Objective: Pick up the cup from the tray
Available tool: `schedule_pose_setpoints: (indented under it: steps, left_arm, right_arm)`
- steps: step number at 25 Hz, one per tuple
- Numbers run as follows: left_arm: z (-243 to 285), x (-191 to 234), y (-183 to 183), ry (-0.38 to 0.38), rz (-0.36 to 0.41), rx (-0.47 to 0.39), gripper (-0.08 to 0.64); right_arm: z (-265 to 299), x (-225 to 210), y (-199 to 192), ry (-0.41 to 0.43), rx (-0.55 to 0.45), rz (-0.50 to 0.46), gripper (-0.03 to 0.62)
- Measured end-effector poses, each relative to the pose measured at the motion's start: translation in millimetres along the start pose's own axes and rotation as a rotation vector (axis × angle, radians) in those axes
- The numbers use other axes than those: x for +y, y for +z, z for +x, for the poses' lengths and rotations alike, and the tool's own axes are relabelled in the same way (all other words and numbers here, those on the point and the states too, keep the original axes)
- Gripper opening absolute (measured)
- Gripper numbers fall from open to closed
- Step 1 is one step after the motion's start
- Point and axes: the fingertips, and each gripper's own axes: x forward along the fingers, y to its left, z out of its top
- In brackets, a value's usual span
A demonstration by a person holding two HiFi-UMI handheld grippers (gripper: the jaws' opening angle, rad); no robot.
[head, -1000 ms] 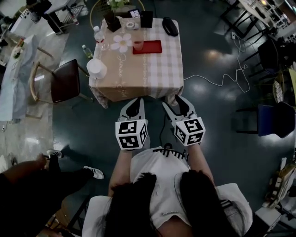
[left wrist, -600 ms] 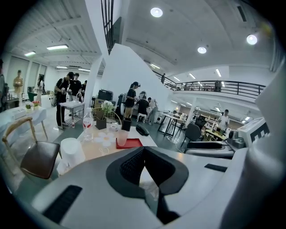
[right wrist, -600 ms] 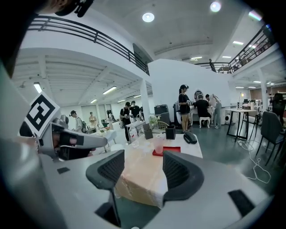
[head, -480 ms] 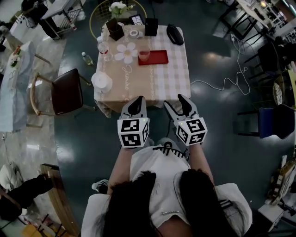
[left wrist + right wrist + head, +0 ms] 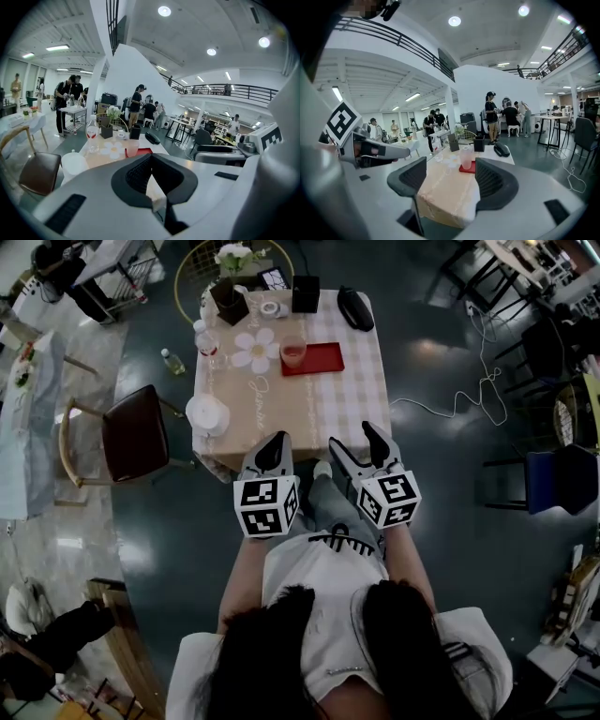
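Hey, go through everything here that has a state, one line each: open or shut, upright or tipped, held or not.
cup: upright on the tray, not held.
tray: flat on the table, cup at its left end.
bottle: upright on the table.
left gripper: shut, nothing between its jaws.
right gripper: jaws apart and opening, nothing between them, short of the cup.

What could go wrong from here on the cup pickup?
1. The cup stands on the tray's left end, far across the table; a long reach by the right gripper, fingers opening and empty, may tip it.
2. The glass and bottle stand left of the cup; a wide swing might knock them.
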Motion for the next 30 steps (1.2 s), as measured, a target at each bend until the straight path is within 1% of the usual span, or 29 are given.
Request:
schedule_pose_setpoints:
  steps: [5, 13, 18, 21, 26, 30]
  left_arm:
    - [17.3, 8.2, 13.1, 0.018, 0.008, -0.012, 0.008]
    - [62.8, 24.7, 31.1, 0.047, -0.002, 0.003, 0.008]
    - [91.8, 36.9, 40.9, 0.078, -0.031, 0.011, 0.008]
    - [109.0, 47.5, 47.3, 0.1, -0.048, 0.007, 0.008]
    - [132.7, 64.4, 55.3, 0.144, -0.073, 0.007, 0.008]
    - [148.8, 72.0, 57.6, 0.173, -0.09, 0.025, 0.006]
  right_arm:
    - [22.9, -13.7, 5.5, 0.007, 0.001, -0.008, 0.327]
    - [76.9, -37.7, 21.4, 0.049, 0.014, -0.048, 0.373]
    - [116.0, -49.5, 28.6, 0.101, 0.021, -0.08, 0.399]
    - [144.1, -55.5, 26.7, 0.133, 0.046, -0.116, 0.403]
    - [183.4, -65.2, 21.4, 0.192, 0.076, -0.142, 0.404]
    - [211.5, -66.6, 22.3, 0.254, 0.082, -0.164, 0.434]
